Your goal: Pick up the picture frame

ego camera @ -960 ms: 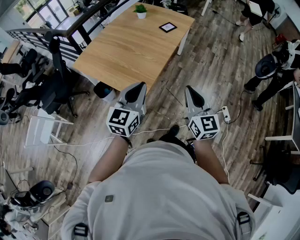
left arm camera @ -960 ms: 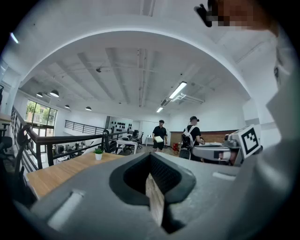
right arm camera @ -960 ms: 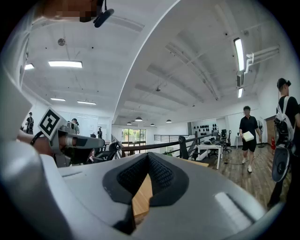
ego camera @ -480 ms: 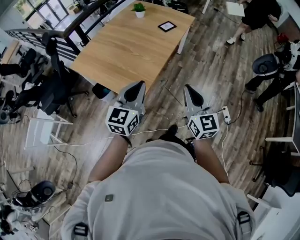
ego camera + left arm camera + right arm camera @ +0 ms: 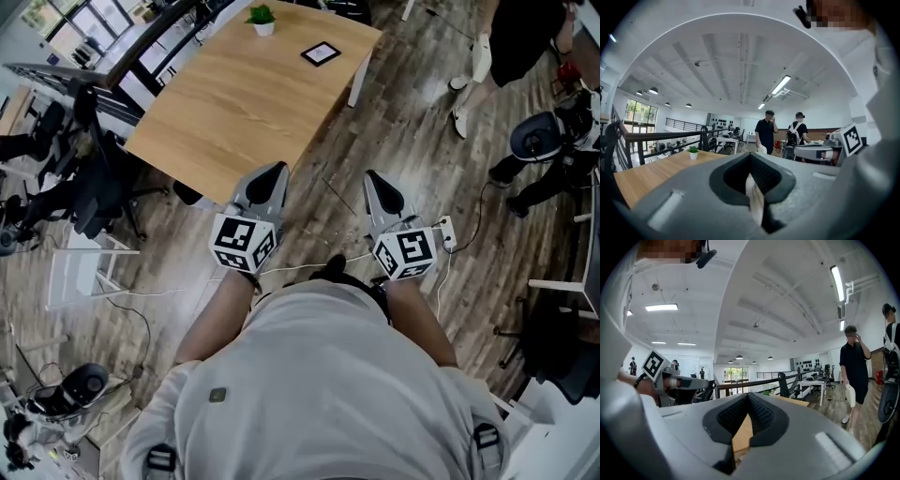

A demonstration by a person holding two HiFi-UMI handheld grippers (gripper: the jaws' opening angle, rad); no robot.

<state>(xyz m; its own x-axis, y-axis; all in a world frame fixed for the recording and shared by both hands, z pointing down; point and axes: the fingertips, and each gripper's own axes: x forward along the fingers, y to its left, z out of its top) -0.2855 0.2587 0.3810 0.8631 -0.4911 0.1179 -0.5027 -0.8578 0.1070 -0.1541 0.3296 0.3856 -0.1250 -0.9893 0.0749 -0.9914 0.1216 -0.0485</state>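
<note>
The picture frame (image 5: 321,53), dark-edged with a pale middle, lies flat near the far right corner of the wooden table (image 5: 234,103). A small potted plant (image 5: 262,19) stands beyond it and also shows in the left gripper view as the plant (image 5: 693,152). My left gripper (image 5: 272,176) and right gripper (image 5: 380,185) are held side by side in front of my chest, over the floor, well short of the frame. Both are shut with nothing between the jaws, as seen at the left gripper (image 5: 751,161) and the right gripper (image 5: 749,401). The frame is hidden in both gripper views.
A person (image 5: 511,47) walks on the wood floor at the far right, also seen as the person (image 5: 853,366). An office chair (image 5: 89,187) stands left of the table. A power strip (image 5: 446,230) and cables lie on the floor near my right gripper.
The table and frame have slid a little left and up in the head view. The person at the upper right has walked nearer. Both grippers stay shut in about the same place.
</note>
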